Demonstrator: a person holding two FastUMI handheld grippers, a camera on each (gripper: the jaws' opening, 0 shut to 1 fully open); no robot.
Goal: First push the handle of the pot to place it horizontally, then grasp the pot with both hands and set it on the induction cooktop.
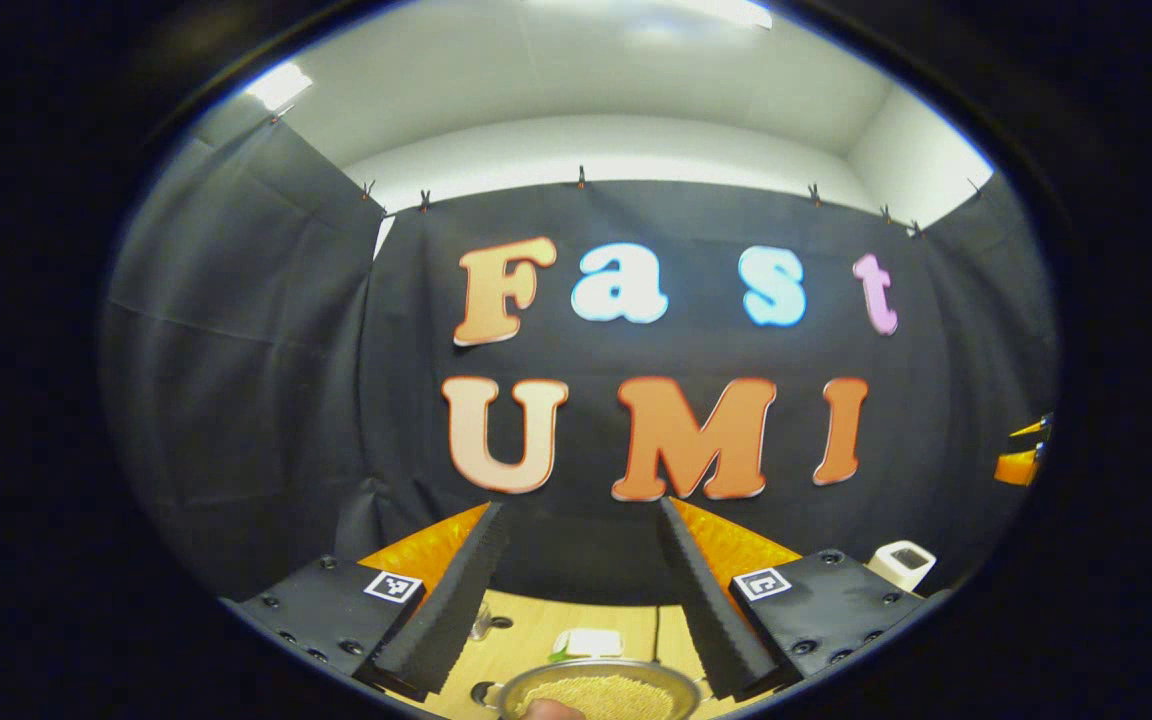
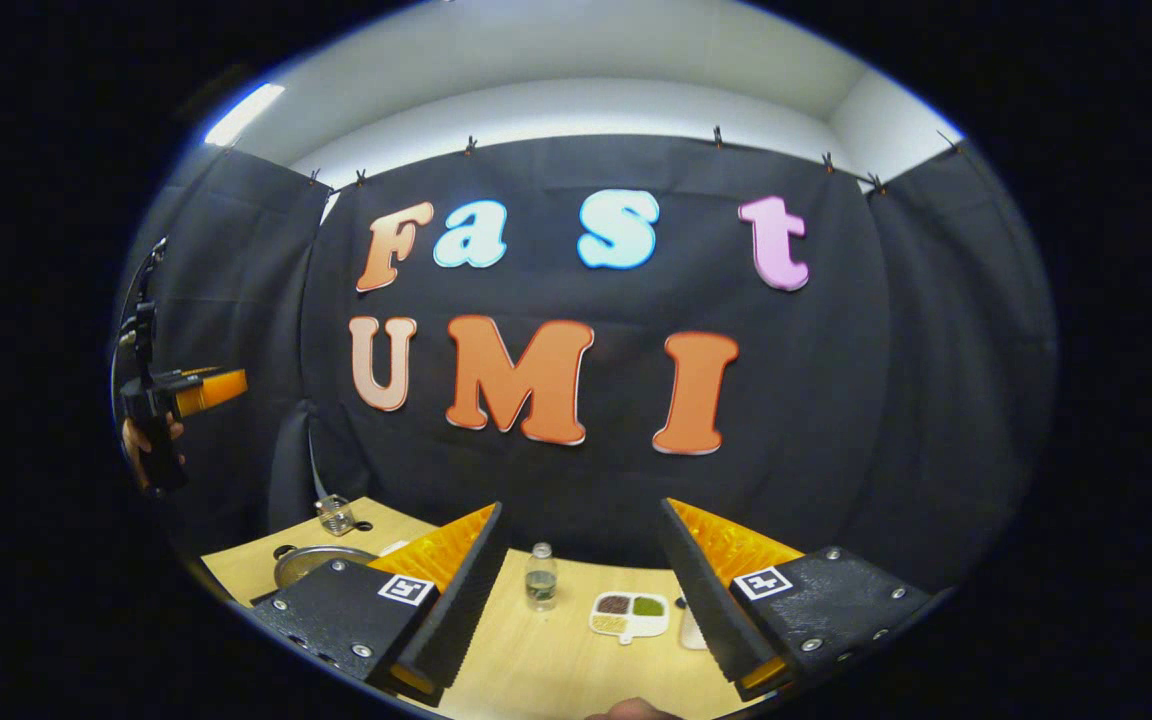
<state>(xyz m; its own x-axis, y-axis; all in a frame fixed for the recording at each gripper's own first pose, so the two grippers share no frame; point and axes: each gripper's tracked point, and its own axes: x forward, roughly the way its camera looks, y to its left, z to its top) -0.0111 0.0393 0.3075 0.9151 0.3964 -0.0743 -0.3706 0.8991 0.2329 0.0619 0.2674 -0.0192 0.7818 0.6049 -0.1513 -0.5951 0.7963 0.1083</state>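
Wooden worktop (image 2: 556,650) lies under both your open, empty tongs, left (image 1: 576,590) and right (image 2: 581,590), the pot (image 1: 598,690) at left's six o'clock.

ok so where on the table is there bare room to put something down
In the right gripper view, bare table runs in front of the bottle and the divided dish, between the right gripper's open fingers. The far left corner is crowded: the pot and a small jar sit close together.
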